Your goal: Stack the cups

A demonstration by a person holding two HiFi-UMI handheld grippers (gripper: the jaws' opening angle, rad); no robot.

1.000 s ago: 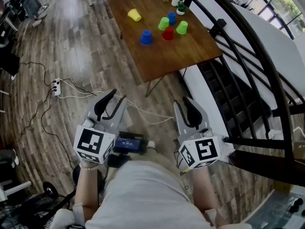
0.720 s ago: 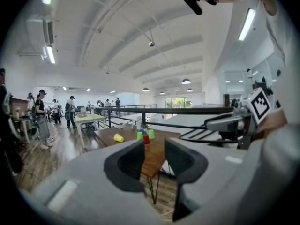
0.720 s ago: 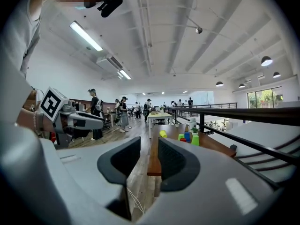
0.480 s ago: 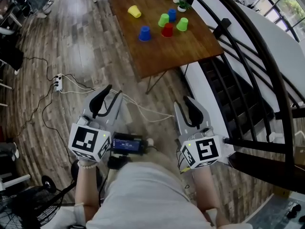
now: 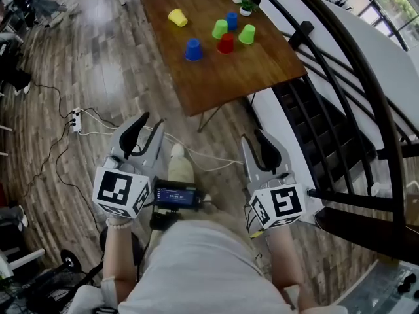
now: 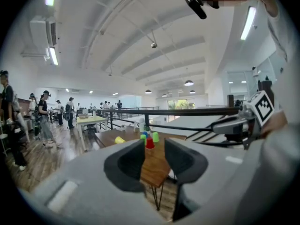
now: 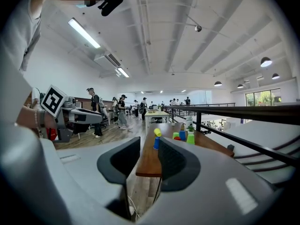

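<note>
While both grippers hang low in front of the person's torso, well short of the table (image 5: 226,77), neither holds anything: left gripper (image 5: 152,128) has its jaws apart w/ only air btwn them, and right gripper (image 5: 255,142) is likewise spread and empty, both pointing toward the far table. Six separate cups sit on the wooden top, far from the jaws. Yellow cup (image 5: 177,17) is far left & looks tipped on its side; near blue cup (image 5: 192,50) stands alone, nearer & left of the rest. Red cup (image 5: 226,43) is mid-cluster, w/ left green cup (image 5: 220,29) just beyond it, right green cup (image 5: 247,34) just to its right, far blue cup (image 5: 231,21) behind them. Black railing (image 5: 391,142) curves along the right; power strip (image 5: 77,120) w/ cables lies on the plank floor (image 5: 98,64) at left. Small device w/ a lit screen (image 5: 175,196) sits at the waist btwn the grippers.
</note>
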